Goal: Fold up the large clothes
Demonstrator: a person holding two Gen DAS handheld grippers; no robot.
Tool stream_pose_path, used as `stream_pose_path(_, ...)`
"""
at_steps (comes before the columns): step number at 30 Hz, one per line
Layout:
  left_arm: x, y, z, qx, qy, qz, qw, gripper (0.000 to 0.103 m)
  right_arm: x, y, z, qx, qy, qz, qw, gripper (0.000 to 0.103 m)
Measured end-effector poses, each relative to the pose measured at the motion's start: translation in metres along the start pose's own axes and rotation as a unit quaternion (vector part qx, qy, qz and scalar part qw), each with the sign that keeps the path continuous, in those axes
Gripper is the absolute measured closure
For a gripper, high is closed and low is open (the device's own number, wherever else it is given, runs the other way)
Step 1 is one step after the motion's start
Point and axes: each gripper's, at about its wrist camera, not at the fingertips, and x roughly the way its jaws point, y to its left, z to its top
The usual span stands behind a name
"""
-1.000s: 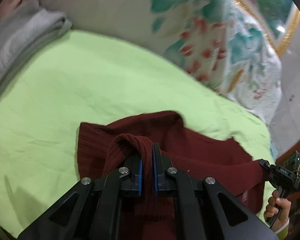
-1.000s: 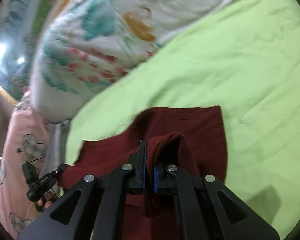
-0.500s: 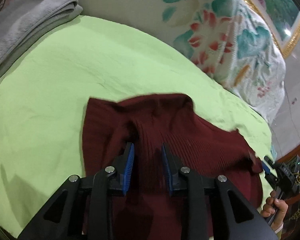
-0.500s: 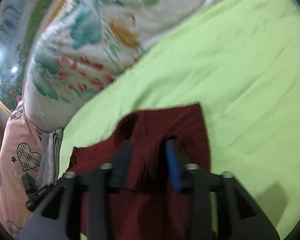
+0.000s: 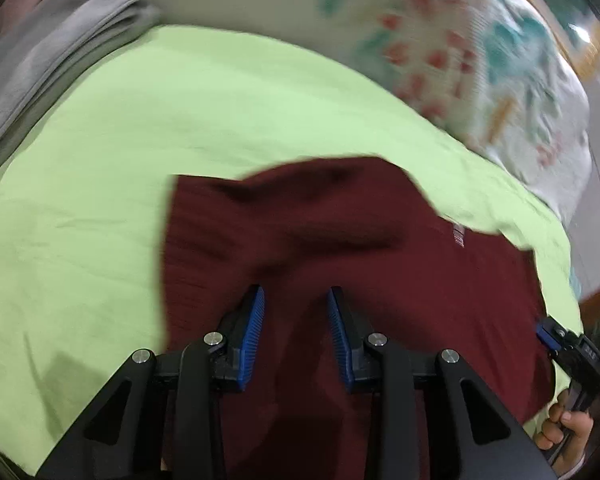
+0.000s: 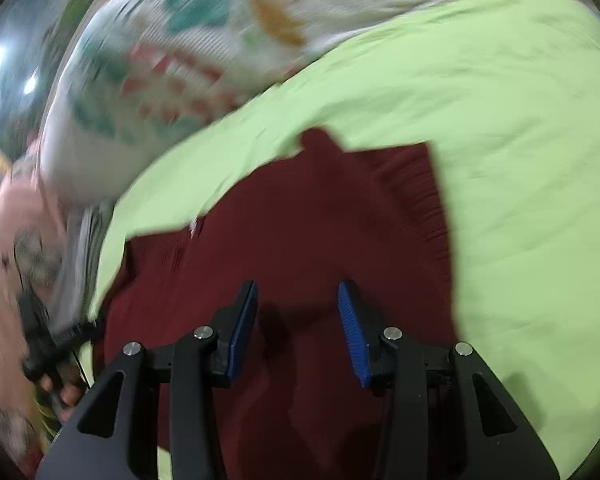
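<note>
A dark red knitted sweater (image 5: 380,260) lies flat on the lime green bed sheet (image 5: 220,120), folded over with its ribbed edge toward the left. My left gripper (image 5: 296,292) hovers just over its near part. Its jaws are opening, and only the flat cloth lies below the blue pads (image 5: 254,332), not pinched. In the right wrist view the same sweater (image 6: 300,220) spreads under my right gripper (image 6: 299,286), which is open with nothing gripped. The other gripper shows at the far edge of each view, the right one (image 5: 556,336) and the left one (image 6: 60,336), each held by a hand.
A floral quilt (image 5: 460,40) is bunched along the far side of the bed. A stack of folded grey clothes (image 5: 40,72) sits at the sheet's left corner. A pink pillow with heart prints (image 6: 4,260) lies at the left of the right wrist view.
Both grippers were shut on raised folds of the sweater a second ago. They have opened, and the cloth has dropped flat onto the bed beneath them.
</note>
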Motion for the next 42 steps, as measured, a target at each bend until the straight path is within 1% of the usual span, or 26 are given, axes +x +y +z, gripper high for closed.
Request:
stream_pose_path(2, -0.009, 0.020, 0.002, -0.033, -0.006, -0.016, 0.9993, 0.073, -0.012, -0.005, 0.001, 0.014, -0.015, -0.026, 0.999, 0.060)
stream_pose_path(3, -0.015, 0.028, 0.001, -0.044, -0.013, -0.017, 0.9988, 0.073, -0.017, -0.007, 0.000, 0.019, -0.020, -0.021, 0.999, 0.060)
stream_pose_path(4, -0.022, 0.036, -0.002, -0.058, -0.020, -0.016, 0.9980, 0.070, -0.023, -0.008, -0.005, 0.025, -0.023, -0.012, 0.999, 0.059)
stream_pose_path(5, -0.026, 0.041, -0.004, -0.067, -0.023, -0.010, 0.9974, 0.065, -0.028, -0.006, -0.010, 0.029, -0.023, -0.008, 0.999, 0.059)
stream_pose_path(6, -0.031, 0.045, -0.008, -0.076, -0.027, -0.009, 0.9967, 0.065, -0.034, -0.002, -0.016, 0.029, -0.022, -0.003, 0.999, 0.059)
stream_pose_path(8, -0.038, 0.049, -0.017, -0.085, -0.025, -0.027, 0.9957, 0.065, -0.043, 0.010, -0.030, 0.023, -0.020, 0.010, 0.999, 0.059)
stream_pose_path(11, -0.050, 0.036, -0.033, -0.064, -0.025, -0.045, 0.9966, 0.064, -0.054, 0.028, -0.048, 0.009, -0.017, 0.032, 0.999, 0.059)
stream_pose_path(14, -0.055, 0.015, -0.041, -0.031, -0.021, -0.050, 0.9980, 0.053, -0.053, 0.043, -0.058, 0.000, -0.008, 0.053, 0.999, 0.058)
stream_pose_path(16, -0.048, 0.001, -0.034, -0.015, -0.020, -0.053, 0.9983, 0.049, -0.046, 0.051, -0.059, -0.006, 0.003, 0.069, 0.998, 0.058)
stream_pose_path(19, -0.017, -0.016, -0.009, -0.003, -0.010, -0.041, 0.9991, 0.049, -0.037, 0.059, -0.058, -0.019, 0.016, 0.084, 0.996, 0.058)
stream_pose_path(20, -0.007, -0.020, 0.000, -0.001, -0.008, -0.035, 0.9994, 0.049, -0.036, 0.060, -0.057, -0.019, 0.020, 0.087, 0.996, 0.058)
stream_pose_path(21, 0.004, -0.023, 0.012, 0.005, -0.007, -0.020, 0.9998, 0.049, -0.034, 0.060, -0.055, -0.019, 0.023, 0.090, 0.996, 0.057)
stream_pose_path(22, 0.015, -0.026, 0.024, 0.014, -0.010, 0.007, 0.9998, 0.049, -0.032, 0.061, -0.052, -0.019, 0.029, 0.092, 0.995, 0.057)
stream_pose_path(24, 0.034, -0.026, 0.047, 0.032, -0.012, 0.073, 0.9968, 0.049, -0.029, 0.060, -0.046, -0.014, 0.036, 0.093, 0.995, 0.057)
stream_pose_path(25, 0.039, -0.022, 0.056, 0.032, -0.010, 0.095, 0.9949, 0.049, -0.027, 0.059, -0.043, -0.008, 0.040, 0.094, 0.995, 0.057)
stream_pose_path(26, 0.041, -0.018, 0.061, 0.027, -0.009, 0.108, 0.9938, 0.050, -0.026, 0.058, -0.040, 0.001, 0.044, 0.100, 0.994, 0.057)
stream_pose_path(27, 0.038, -0.010, 0.068, 0.011, -0.009, 0.123, 0.9924, 0.051, -0.026, 0.057, -0.037, 0.006, 0.047, 0.102, 0.994, 0.057)
stream_pose_path(28, 0.031, -0.002, 0.071, -0.009, -0.014, 0.125, 0.9920, 0.051, -0.025, 0.059, -0.034, 0.005, 0.050, 0.102, 0.994, 0.057)
stream_pose_path(29, 0.024, 0.006, 0.072, -0.027, -0.018, 0.123, 0.9919, 0.051, -0.026, 0.061, -0.032, 0.003, 0.051, 0.104, 0.993, 0.057)
stream_pose_path(31, 0.007, 0.020, 0.067, -0.060, -0.022, 0.106, 0.9923, 0.051, -0.031, 0.065, -0.030, -0.001, 0.048, 0.112, 0.993, 0.057)
stream_pose_path(33, -0.009, 0.028, 0.059, -0.071, -0.027, 0.094, 0.9927, 0.051, -0.037, 0.068, -0.030, -0.005, 0.040, 0.122, 0.992, 0.057)
stream_pose_path(35, -0.031, 0.031, 0.043, -0.077, -0.041, 0.070, 0.9937, 0.051, -0.041, 0.070, -0.032, -0.011, 0.032, 0.126, 0.992, 0.057)
stream_pose_path(36, -0.047, 0.031, 0.030, -0.078, -0.050, 0.050, 0.9944, 0.051, -0.043, 0.070, -0.033, -0.012, 0.029, 0.126, 0.992, 0.056)
stream_pose_path(39, -0.081, 0.024, -0.007, -0.072, -0.063, 0.007, 0.9954, 0.050, -0.051, 0.068, -0.041, -0.007, 0.019, 0.130, 0.991, 0.056)
stream_pose_path(41, -0.103, 0.017, -0.034, -0.063, -0.061, -0.011, 0.9960, 0.044, -0.061, 0.068, -0.049, -0.009, 0.010, 0.133, 0.991, 0.056)
stream_pose_path(42, -0.112, 0.015, -0.050, -0.065, -0.058, -0.022, 0.9960, 0.042, -0.067, 0.069, -0.056, -0.011, 0.005, 0.133, 0.991, 0.056)
